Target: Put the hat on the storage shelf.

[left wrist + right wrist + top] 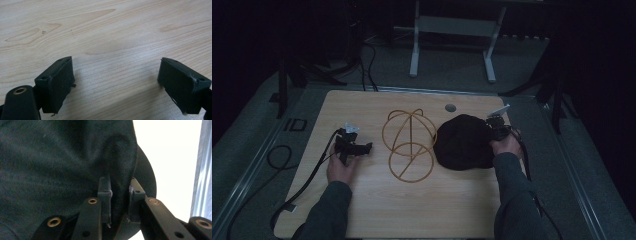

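A black fabric hat (463, 142) lies in a heap on the right half of the wooden table (412, 205). My right gripper (492, 131) is at the hat's right edge. In the right gripper view the jaws (119, 185) are shut on a fold of the hat (55, 165), close to its rounded brim. At the table's middle stands a golden wire frame (409, 145) made of hoops, just left of the hat. My left gripper (364, 147) rests left of the frame, with its jaws (116, 72) open wide over bare wood (105, 30).
A small grey round plug (450, 107) sits near the table's back edge. Black cables (279, 160) trail off the table's left side. White stand legs (414, 50) rise behind the table. A metal rail (202, 170) runs along the table's right edge.
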### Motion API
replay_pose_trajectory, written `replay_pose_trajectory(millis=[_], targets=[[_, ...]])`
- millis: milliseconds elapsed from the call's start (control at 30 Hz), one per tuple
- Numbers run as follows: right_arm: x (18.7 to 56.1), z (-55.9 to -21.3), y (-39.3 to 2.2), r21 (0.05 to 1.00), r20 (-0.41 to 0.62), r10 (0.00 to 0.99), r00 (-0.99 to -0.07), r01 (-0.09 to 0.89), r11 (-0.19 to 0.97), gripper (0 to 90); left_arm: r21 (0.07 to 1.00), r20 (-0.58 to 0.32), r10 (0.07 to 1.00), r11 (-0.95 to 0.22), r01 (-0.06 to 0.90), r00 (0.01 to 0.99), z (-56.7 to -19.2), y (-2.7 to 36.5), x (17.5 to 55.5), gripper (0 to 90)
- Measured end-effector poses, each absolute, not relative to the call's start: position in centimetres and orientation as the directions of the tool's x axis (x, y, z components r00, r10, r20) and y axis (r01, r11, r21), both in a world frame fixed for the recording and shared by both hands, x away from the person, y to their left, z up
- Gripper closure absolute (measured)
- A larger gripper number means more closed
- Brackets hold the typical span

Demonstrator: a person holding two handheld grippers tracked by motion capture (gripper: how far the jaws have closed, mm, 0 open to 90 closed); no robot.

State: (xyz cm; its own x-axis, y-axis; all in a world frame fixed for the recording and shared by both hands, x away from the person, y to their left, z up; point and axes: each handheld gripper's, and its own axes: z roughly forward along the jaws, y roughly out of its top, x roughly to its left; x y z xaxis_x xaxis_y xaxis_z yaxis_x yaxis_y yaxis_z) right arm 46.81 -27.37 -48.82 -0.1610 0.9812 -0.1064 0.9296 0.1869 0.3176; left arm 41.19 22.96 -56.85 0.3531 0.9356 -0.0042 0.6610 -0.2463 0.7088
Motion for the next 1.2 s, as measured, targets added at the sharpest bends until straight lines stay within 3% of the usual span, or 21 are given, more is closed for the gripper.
replay_pose_trajectory(millis=[400, 1200], targets=[[46.8, -46.1, -27.1, 0.258, -0.089, 0.96, -0.264, 0.925, 0.279, 79.2, 0.709, -0.004, 0.936, -0.246, 0.661, 0.353, -56.9, 23.0, 41.2, 13.1], [45.6, -41.8, -29.3, 0.294, -0.005, 0.961, -0.278, 0.918, 0.267, 79.0, 0.71, -0.005, 0.936, -0.245, 0.66, 0.353, -56.9, 23.0, 41.2, 13.1]])
